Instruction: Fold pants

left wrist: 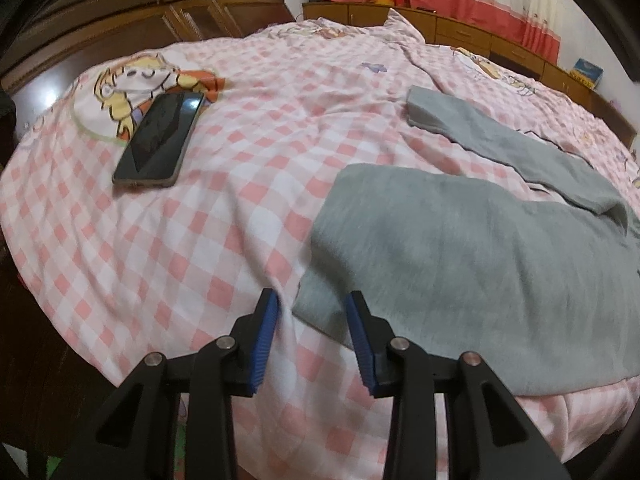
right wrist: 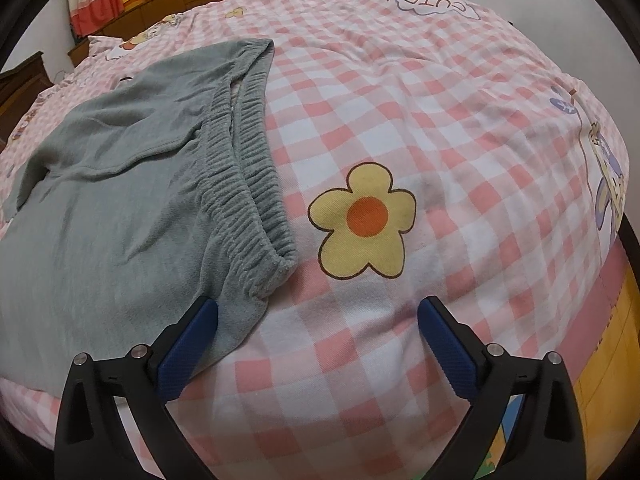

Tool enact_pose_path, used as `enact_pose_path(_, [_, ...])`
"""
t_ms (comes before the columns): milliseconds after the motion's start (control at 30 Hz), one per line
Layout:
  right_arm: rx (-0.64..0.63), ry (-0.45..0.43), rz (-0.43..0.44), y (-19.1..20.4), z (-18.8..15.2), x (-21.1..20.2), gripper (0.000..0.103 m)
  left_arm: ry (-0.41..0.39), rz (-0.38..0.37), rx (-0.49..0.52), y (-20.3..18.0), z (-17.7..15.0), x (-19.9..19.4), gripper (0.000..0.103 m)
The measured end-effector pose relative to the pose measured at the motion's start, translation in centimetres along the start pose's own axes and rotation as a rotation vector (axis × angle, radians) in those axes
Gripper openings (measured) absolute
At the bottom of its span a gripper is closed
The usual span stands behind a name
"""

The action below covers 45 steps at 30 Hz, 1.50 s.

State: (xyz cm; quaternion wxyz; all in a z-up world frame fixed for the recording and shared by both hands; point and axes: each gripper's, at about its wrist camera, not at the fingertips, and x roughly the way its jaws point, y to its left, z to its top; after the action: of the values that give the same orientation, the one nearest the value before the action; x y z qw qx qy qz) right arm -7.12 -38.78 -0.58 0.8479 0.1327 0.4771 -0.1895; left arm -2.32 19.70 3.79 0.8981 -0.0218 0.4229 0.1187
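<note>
Two legs of the grey pants (left wrist: pixel 460 256) lie on the pink checked bedcover (left wrist: pixel 200 240), not yet brought together: in the left wrist view the near leg is spread flat with its hem corner close to me, and the far leg (left wrist: pixel 500 140) runs away at an angle. In the right wrist view the elastic waistband (right wrist: pixel 256 184) is at the near edge of the bed, beside the printed yellow flower (right wrist: pixel 362 220).

My left gripper (left wrist: pixel 310 300) has its jaws moderately apart and empty, and the hem corner sits between the tips. My right gripper (right wrist: pixel 316 308) is wide apart and holds nothing; its left finger (right wrist: pixel 188 344) lies over the fabric below the waistband, while the other finger is over the bare cover.

I judge the first risk is at the left side: the cover is wrinkled just under the hem, so if I close too low I will pinch the bedcover together with the pants and drag both. On the right, the waistband has two layers, and a shallow grip may take only the upper one, so the fold opens. Uneven lifting would twist the legs.

A black phone (left wrist: pixel 160 140) lies on the cover well apart from the pants; if the cover is dragged, it could slide.
</note>
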Motion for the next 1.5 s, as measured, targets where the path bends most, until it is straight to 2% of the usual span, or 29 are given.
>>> enact_pose_path(133, [0.004, 0.003, 0.003, -0.1, 0.1, 0.2, 0.102, -0.046, -0.006, 0.038, -0.6, 0.4, -0.9, 0.038])
enact_pose_path(267, [0.005, 0.001, 0.010, -0.1, 0.1, 0.2, 0.102, 0.008, -0.007, 0.029, -0.5, 0.4, 0.5, 0.037])
enact_pose_path(367, [0.004, -0.001, 0.016, -0.3, 0.1, 0.3, 0.102, 0.042, -0.013, -0.007, 0.1, 0.0, 1.5, 0.031])
enact_pose_path(633, [0.006, -0.005, 0.018, -0.3, 0.0, 0.4, 0.103, 0.045, -0.028, -0.060, 0.8, -0.5, 2.2, 0.030])
enact_pose_path(733, [0.006, -0.008, 0.017, -0.3, 0.0, 0.4, 0.103, 0.041, -0.040, -0.070, 0.5, -0.3, 2.4, 0.022])
enact_pose_path(800, [0.005, -0.005, 0.017, -0.3, 0.1, 0.4, 0.102, 0.039, -0.056, -0.064, 0.2, -0.4, 2.2, 0.006])
enact_pose_path(933, [0.001, 0.002, 0.025, -0.3, 0.1, 0.4, 0.103, 0.033, -0.031, -0.068, 0.5, -0.5, 1.1, 0.005])
enact_pose_path(1100, [-0.013, 0.017, 0.037, -0.4, 0.4, 0.3, 0.103, 0.071, 0.014, -0.087, 2.1, -1.2, 1.0, 0.006])
enact_pose_path(1167, [-0.023, 0.025, 0.037, -0.4, 0.7, -0.1, 0.099, 0.081, 0.048, -0.073, 2.3, -1.4, 1.0, 0.006])
enact_pose_path(1233, [-0.041, 0.026, 0.034, -0.2, 1.1, -0.8, 0.096, 0.086, 0.036, -0.079, 2.6, -1.2, 0.8, 0.006])
enact_pose_path(1267, [-0.058, 0.018, 0.026, 0.0, 1.6, -1.4, 0.095, 0.082, 0.032, -0.081, 2.6, -1.0, 0.5, 0.009])
enact_pose_path(1333, [-0.091, -0.006, 0.012, 0.4, 2.6, -2.4, 0.095, 0.069, 0.025, -0.072, 2.4, -0.2, 0.1, 0.027])
enact_pose_path(1367, [-0.109, -0.016, 0.015, 0.6, 3.3, -2.8, 0.095, 0.060, 0.023, -0.066, 2.2, 0.3, -0.2, 0.041])
enact_pose_path(1400, [-0.124, -0.024, 0.021, 0.8, 3.9, -3.2, 0.095, 0.052, 0.018, -0.059, 1.9, 0.8, -0.3, 0.047])
enact_pose_path(1500, [-0.177, -0.054, 0.038, 1.9, 6.4, -3.9, 0.095, 0.037, -0.016, -0.028, 0.6, 3.0, -0.3, 0.049])
